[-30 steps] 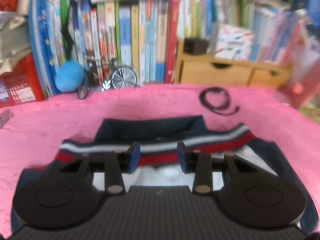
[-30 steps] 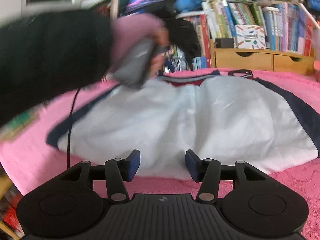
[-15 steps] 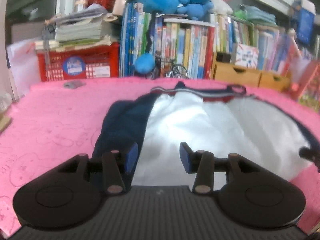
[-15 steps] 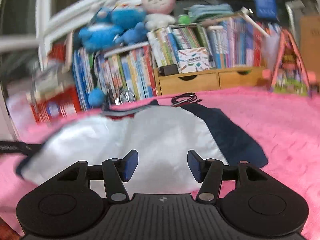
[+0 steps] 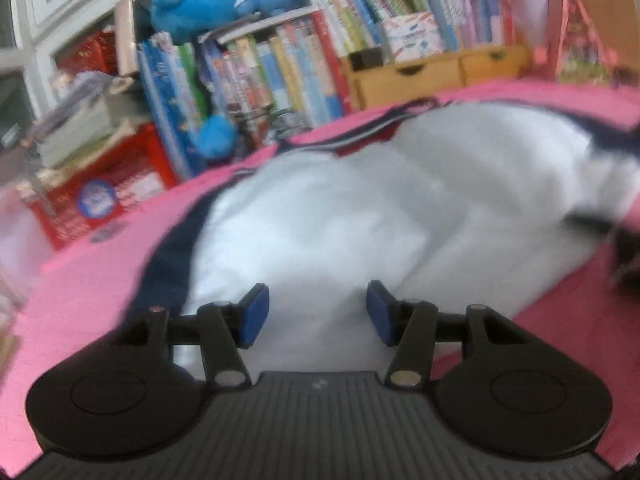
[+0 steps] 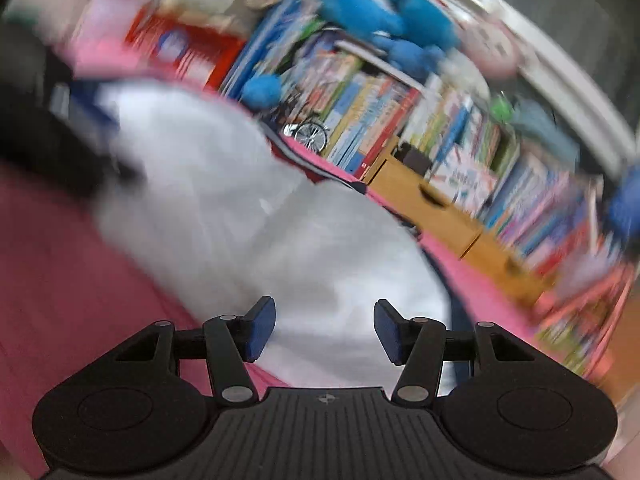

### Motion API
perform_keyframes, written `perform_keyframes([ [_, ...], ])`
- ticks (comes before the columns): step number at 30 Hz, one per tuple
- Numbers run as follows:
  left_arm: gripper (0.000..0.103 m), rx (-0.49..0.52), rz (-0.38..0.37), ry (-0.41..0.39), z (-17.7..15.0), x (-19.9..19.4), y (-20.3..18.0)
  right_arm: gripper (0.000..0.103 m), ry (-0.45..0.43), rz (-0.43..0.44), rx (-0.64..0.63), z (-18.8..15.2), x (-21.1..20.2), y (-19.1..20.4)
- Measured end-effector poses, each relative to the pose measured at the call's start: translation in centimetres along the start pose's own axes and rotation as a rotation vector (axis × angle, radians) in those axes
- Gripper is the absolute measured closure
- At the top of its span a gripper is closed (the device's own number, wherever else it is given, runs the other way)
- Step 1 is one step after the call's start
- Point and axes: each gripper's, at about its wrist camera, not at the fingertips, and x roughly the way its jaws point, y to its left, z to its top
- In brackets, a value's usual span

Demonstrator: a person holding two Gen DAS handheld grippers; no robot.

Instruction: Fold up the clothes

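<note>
Since the earlier frames, your left gripper (image 5: 318, 310) has swung from the striped collar end of the garment back to its near edge, and your right gripper (image 6: 324, 330) has rolled hard, so its view is now tilted and smeared.

Your left tongs are opening, their 2 blue pads apart with white cloth showing behind the gap but nothing pinched between them. Your right tongs also stand apart and released, hovering over the near white edge with nothing clamped.

You have the white garment (image 5: 360, 216) lying spread on the pink cover (image 5: 80, 288), its navy side panel (image 5: 168, 264) to the left and its red, white and navy collar (image 5: 360, 136) at the far end, near the row of books (image 5: 272, 68). In your right view the same garment (image 6: 224, 208) runs diagonally, with the wooden drawers (image 6: 424, 200) beyond it. Blur hides the dark shape at the right edge of your left view.
</note>
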Motion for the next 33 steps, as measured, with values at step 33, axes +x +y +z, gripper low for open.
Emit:
perform_keyframes([
  [33, 0.052, -0.449, -0.53, 0.194, 5.8, -0.6, 3.5, 0.075, 0.131, 0.289, 0.684, 3.1, 0.1, 1.0],
])
